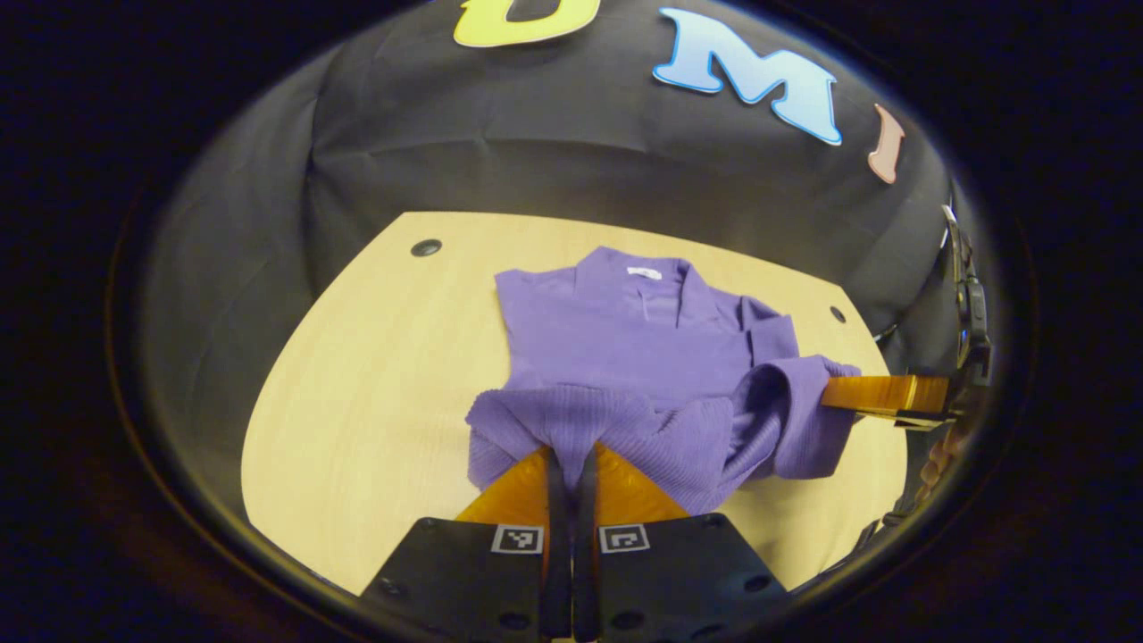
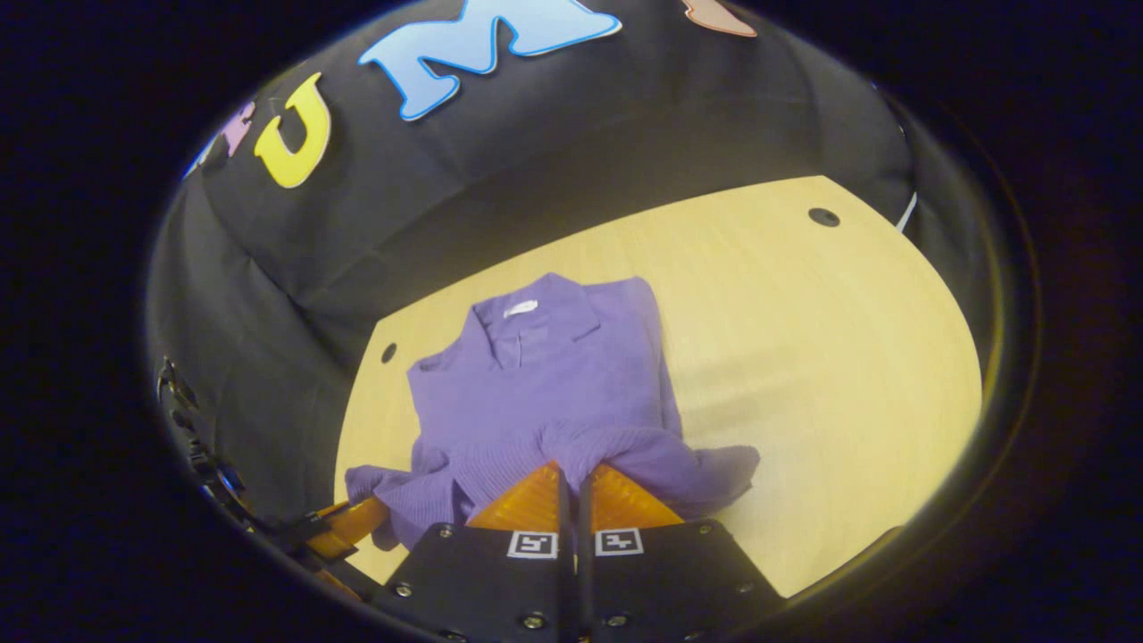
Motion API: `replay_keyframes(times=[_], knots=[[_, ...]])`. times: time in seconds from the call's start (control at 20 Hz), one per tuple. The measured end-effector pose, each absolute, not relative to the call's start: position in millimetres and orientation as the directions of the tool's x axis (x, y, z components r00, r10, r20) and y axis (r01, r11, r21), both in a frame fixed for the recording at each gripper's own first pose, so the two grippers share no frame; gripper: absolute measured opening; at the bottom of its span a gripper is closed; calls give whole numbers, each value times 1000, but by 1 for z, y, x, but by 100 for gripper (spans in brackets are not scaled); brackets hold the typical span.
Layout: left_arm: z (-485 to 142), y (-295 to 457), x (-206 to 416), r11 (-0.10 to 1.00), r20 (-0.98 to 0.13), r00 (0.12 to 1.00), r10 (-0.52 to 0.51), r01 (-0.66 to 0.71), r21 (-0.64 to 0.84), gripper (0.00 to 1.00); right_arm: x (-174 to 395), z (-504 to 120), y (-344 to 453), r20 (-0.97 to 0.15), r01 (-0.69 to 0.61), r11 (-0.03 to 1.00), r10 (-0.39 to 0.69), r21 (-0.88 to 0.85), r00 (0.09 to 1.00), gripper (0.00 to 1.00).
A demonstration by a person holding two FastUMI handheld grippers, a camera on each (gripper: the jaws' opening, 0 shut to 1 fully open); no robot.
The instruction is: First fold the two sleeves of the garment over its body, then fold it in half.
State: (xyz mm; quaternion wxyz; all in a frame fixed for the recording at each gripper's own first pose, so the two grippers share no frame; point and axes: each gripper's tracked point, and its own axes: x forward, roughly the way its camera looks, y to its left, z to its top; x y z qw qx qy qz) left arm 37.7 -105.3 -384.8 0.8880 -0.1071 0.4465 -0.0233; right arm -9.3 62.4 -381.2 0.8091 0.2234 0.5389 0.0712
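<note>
Purple ribbed knit garment [image 1: 625,357] at frame centre, hem pinched in my left gripper [image 1: 571,460] and right gripper [image 2: 574,473]; uneven lifting could drag the folded sleeves loose.

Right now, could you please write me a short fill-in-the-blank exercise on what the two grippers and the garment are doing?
1. The purple garment lies on a ____ table.
2. The left gripper is ____ on the garment's hem.
3. The right gripper is pinching the garment's ____ edge.
4. The collar points toward the booth's ____.

Missing words: wooden; shut; bottom; wall
</note>
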Motion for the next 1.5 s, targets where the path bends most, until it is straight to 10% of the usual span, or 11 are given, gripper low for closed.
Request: replay_keyframes(times=[0.9,1.5], knots=[[-403,-114,275,960,-629,765,-136,-55,-275,8,169,-441,66,-777,215,856,285,469,561,0],[-484,-113,306,962,-687,718,-108,-99,-255,8,181,-512,70,-813,215,883,258,418,522,2]])
